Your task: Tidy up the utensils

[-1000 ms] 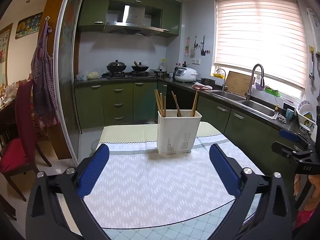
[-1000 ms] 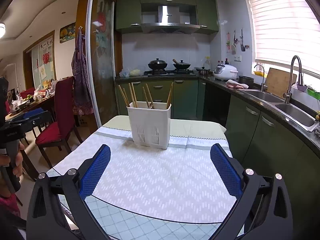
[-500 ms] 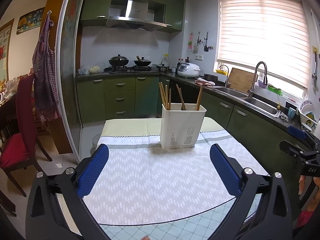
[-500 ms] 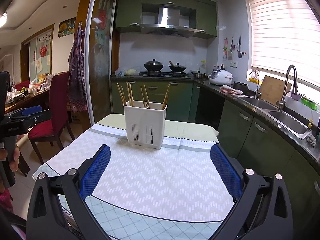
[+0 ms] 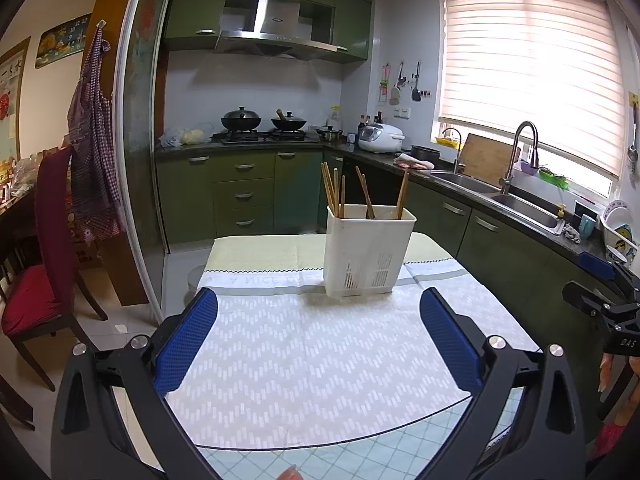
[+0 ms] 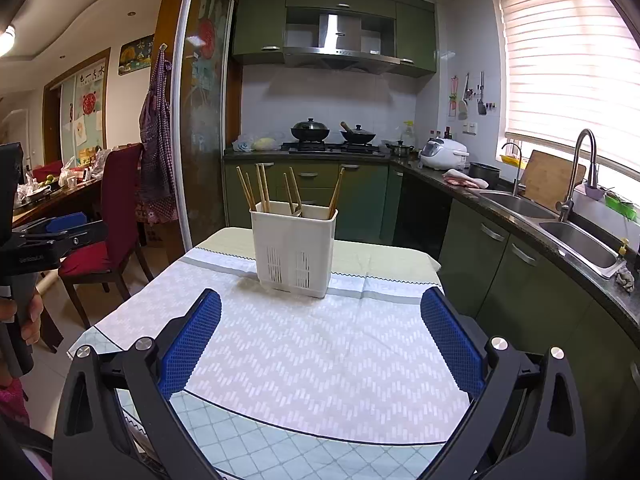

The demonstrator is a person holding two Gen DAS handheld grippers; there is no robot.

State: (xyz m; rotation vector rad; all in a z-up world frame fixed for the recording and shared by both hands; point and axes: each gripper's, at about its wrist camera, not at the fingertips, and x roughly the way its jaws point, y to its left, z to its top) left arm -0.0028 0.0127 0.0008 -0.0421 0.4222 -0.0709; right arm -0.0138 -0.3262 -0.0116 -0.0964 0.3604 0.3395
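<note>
Both the left gripper (image 5: 318, 332) and right gripper (image 6: 320, 334) hung spread and empty, short of the white holder (image 6: 294, 248); the chopsticks (image 6: 262, 188) already stood inside, so the step looked like either start or finish, and any next move needed a reach forward.

Chopsticks (image 5: 338, 194) stand in the holder (image 5: 366, 254) on the table (image 5: 304, 360).

We look forward along each gripper, just above the table (image 5: 304, 364), facing the kitchen. Our left view sits leftward, our right view rightward; both share the white utensil holder (image 6: 294, 246) mid-table.
</note>
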